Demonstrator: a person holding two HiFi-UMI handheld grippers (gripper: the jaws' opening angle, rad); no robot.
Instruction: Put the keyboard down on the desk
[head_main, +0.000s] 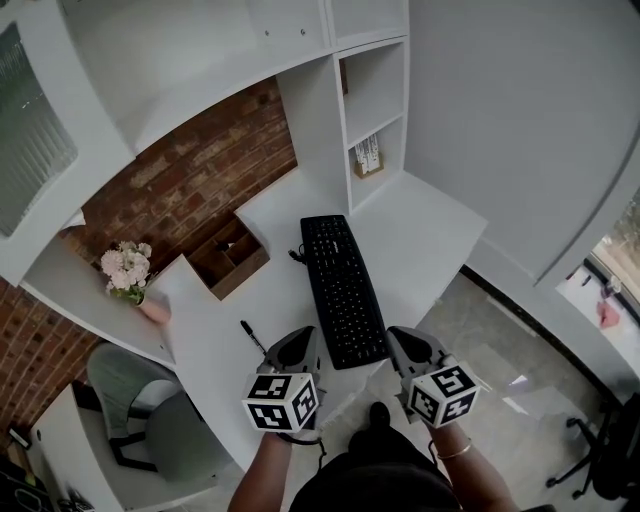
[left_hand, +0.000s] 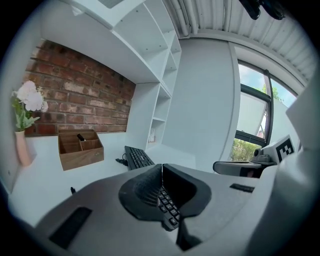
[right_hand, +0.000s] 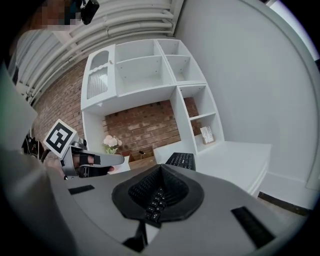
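Note:
The black keyboard (head_main: 343, 285) lies flat on the white desk (head_main: 425, 240), its long side running away from me and its near end close to the desk's front edge. My left gripper (head_main: 303, 342) is beside the near left corner, and my right gripper (head_main: 399, 340) beside the near right corner. In the left gripper view the left gripper (left_hand: 161, 167) has its jaw tips pressed together, and keyboard keys (left_hand: 168, 206) show through the hollow behind them. My right gripper (right_hand: 161, 168) looks the same, tips together over the keys (right_hand: 152, 205). Further along, the keyboard (left_hand: 137, 157) (right_hand: 181, 160) rests on the desk.
A wooden organiser (head_main: 230, 256) stands at the back left, with a pink vase of flowers (head_main: 127, 270) beyond it. A black pen (head_main: 252, 337) lies left of the keyboard. A small box (head_main: 368, 158) sits in the shelf unit. A grey chair (head_main: 140, 400) stands lower left.

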